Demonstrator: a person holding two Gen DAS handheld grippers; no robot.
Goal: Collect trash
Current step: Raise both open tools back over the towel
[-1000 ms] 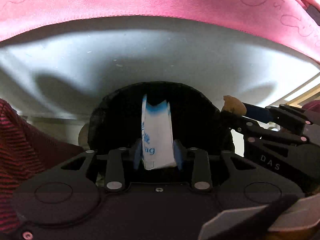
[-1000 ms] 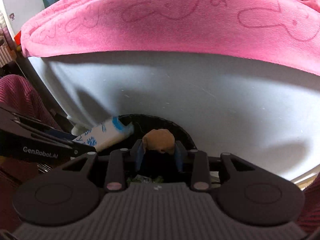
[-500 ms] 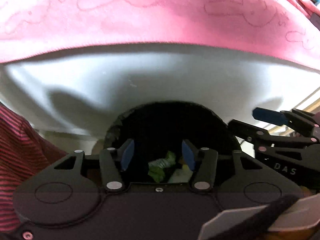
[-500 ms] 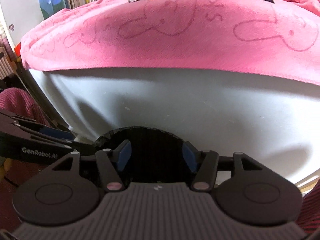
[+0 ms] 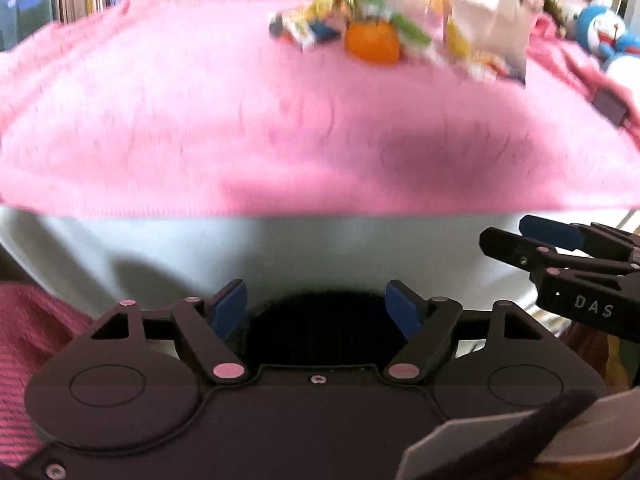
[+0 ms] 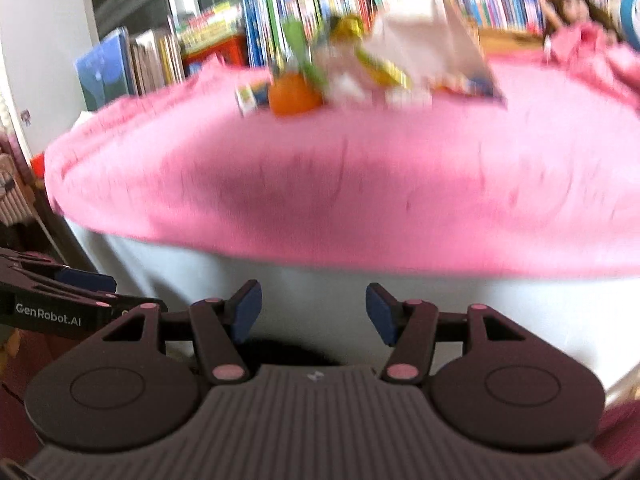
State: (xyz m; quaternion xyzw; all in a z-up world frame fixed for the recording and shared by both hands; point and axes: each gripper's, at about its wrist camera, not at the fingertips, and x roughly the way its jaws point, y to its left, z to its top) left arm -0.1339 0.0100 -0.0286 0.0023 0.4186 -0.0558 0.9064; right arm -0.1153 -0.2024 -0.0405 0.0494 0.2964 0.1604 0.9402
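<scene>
My left gripper point(image 5: 316, 304) is open and empty, just above the dark mouth of a black trash bin point(image 5: 316, 328) in front of the table. Beside it, my right gripper point(image 6: 314, 312) also stands open with nothing between its fingers; the right gripper point(image 5: 560, 248) shows at the right edge of the left wrist view. On the far part of the pink cloth point(image 5: 248, 120) lies a blurred pile: an orange point(image 5: 372, 42), small colourful wrappers point(image 5: 304, 30), and a white paper bag point(image 5: 486, 28). The same orange point(image 6: 294, 98) and white bag point(image 6: 428, 44) appear in the right wrist view.
The pink cloth overhangs a white table front point(image 5: 280, 248). Bookshelves point(image 6: 256, 28) stand behind the table. A blue and white plush toy point(image 5: 608, 36) and a doll point(image 6: 572, 8) sit at the far right. Red striped fabric point(image 5: 24, 340) is at my lower left.
Both grippers let go over the bin: the white and blue packet left the left one, the brown lump left the right. Both have risen, and the tabletop is now in view.
</scene>
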